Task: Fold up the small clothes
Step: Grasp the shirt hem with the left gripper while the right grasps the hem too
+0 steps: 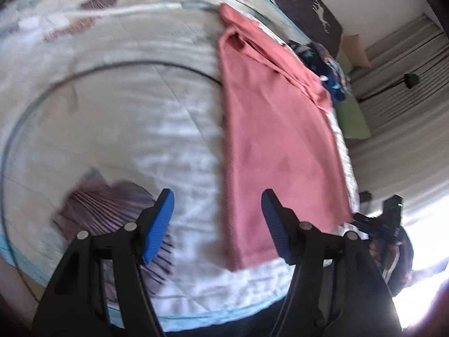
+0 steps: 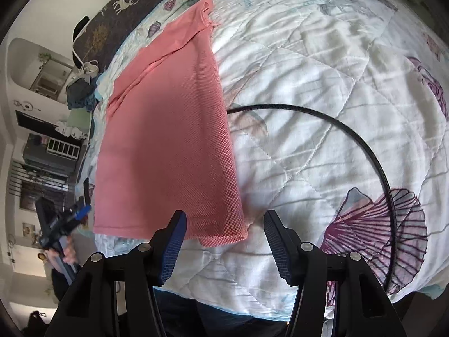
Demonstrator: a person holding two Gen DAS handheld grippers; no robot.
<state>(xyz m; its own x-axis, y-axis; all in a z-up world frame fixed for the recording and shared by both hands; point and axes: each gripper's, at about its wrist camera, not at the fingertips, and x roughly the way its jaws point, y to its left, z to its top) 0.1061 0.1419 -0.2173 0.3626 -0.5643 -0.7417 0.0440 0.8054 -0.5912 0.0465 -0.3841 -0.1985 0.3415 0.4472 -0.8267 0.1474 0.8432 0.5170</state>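
Garment: salmon-pink mesh-knit shirt point(image 2: 168, 146), already folded lengthwise into a long strip, lying flat on the white quilted bedspread with purple shell prints point(image 2: 322, 90).
Long axis: runs away from the bed's near edge toward the far side; hem end nearest, collar end farthest.
Left gripper point(image 1: 217, 224): black frame, blue pads, jaws wide apart, holding nothing; shirt lies ahead and to its right, hem corner just beside the right-hand pad.
Right gripper point(image 2: 224, 241): jaws wide apart, empty; hem corner sits just ahead, between the pads and leaning toward the left one.
Nearer hand: judged the right, though both hover close to the hem.
Next move, as a guess: pinch the hem and carry it toward the collar.
Surroundings: thin black cable point(image 2: 373, 151) curving over the quilt; dark blue patterned clothes point(image 1: 331, 67) heaped beyond the shirt.
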